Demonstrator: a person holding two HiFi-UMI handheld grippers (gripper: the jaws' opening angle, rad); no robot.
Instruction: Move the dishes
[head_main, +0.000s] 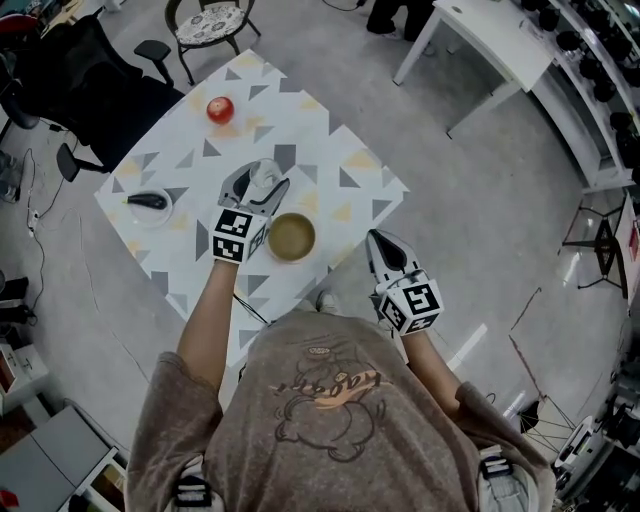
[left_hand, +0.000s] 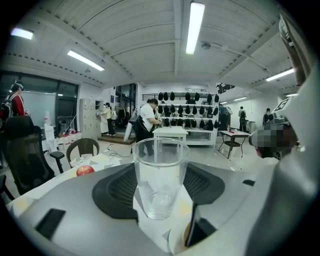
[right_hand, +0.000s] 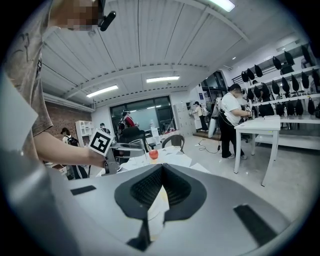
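A clear drinking glass (head_main: 266, 174) stands upright between the jaws of my left gripper (head_main: 264, 182) over the middle of the patterned table (head_main: 330, 150). In the left gripper view the glass (left_hand: 160, 180) fills the gap of the left gripper (left_hand: 161, 167), with a pad against each side. Whether its base rests on the table I cannot tell. A brown bowl (head_main: 291, 237) sits just right of that gripper's marker cube. A small white plate (head_main: 150, 207) with a dark thing on it lies at the table's left. My right gripper (head_main: 379, 240) hovers shut and empty off the table's right edge.
A red apple (head_main: 220, 109) lies at the table's far end and also shows in the right gripper view as the apple (right_hand: 153, 154). A black office chair (head_main: 90, 80) and a round chair (head_main: 210, 22) stand beyond the table. A white table (head_main: 490, 35) stands at the upper right.
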